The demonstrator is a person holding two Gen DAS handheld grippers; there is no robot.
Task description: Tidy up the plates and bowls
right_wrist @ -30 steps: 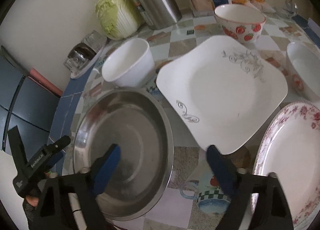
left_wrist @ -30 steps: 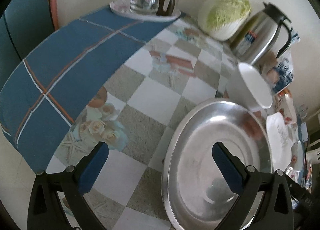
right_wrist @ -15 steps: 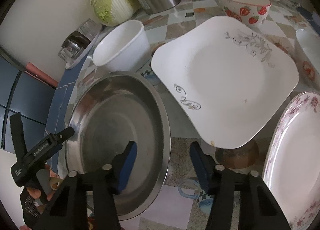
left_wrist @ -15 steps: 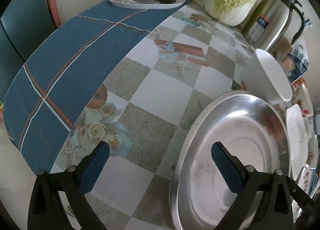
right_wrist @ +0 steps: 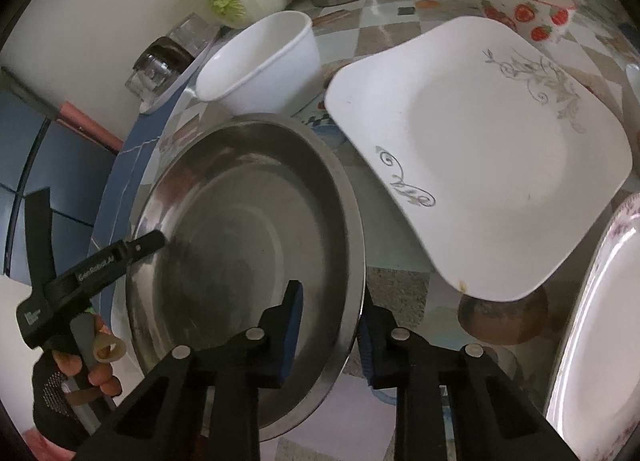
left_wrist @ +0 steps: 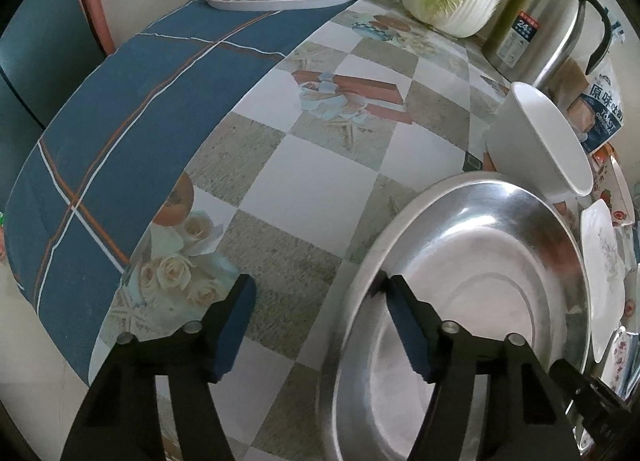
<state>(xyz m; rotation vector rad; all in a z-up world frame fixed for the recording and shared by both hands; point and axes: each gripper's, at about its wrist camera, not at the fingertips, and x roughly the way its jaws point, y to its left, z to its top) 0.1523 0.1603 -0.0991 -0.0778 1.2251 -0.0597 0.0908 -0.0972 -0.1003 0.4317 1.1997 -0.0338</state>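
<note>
The desk (left_wrist: pixel 320 189), covered by a checked cloth, was set against a pale wall. A steel basin (right_wrist: pixel 248 221) lay near its front edge, beside a white bowl (right_wrist: pixel 264 61) and a square plate (right_wrist: pixel 480 149). The basin's near rim was straddled by the right tool (right_wrist: pixel 330 329), closing, pads apparently not yet pressing. Its far rim was straddled by the left tool (left_wrist: pixel 320 325), half open and closing.
</note>
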